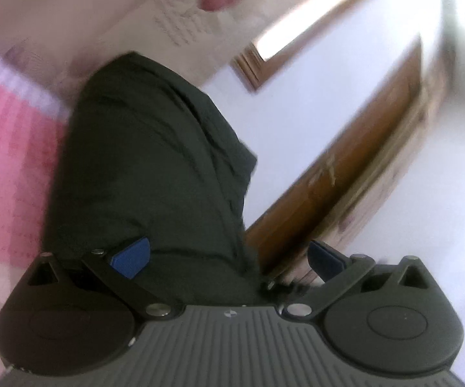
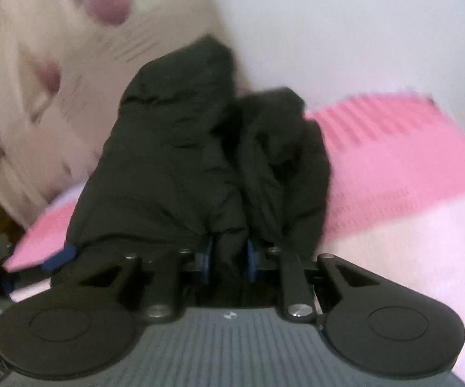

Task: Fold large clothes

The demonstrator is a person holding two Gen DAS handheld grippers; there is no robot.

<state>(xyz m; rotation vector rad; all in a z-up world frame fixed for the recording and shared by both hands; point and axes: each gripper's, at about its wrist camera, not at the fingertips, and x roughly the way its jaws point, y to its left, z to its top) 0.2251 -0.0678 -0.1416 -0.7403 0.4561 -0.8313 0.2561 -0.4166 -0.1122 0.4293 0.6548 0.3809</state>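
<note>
A large dark padded garment [image 1: 148,161] hangs in folds over a pink bedspread [image 1: 10,167]. My left gripper [image 1: 229,258] is open wide. The cloth runs between its fingers and lies against the left blue pad [image 1: 131,258], while the right pad [image 1: 324,258] is bare. In the right wrist view the same garment [image 2: 181,148] bunches up in two lobes. My right gripper [image 2: 229,258] is shut on a fold of it, both blue pads pressed into the cloth. A blue pad [image 2: 59,259] at the garment's lower left edge looks like the left gripper's.
A cream quilt [image 2: 32,74] with pink blotches lies behind the garment. A brown wooden frame [image 1: 361,148] and a white wall [image 1: 297,103] are to the right in the left wrist view. The pink bedspread [image 2: 393,161] spreads out to the right. Both views are blurred.
</note>
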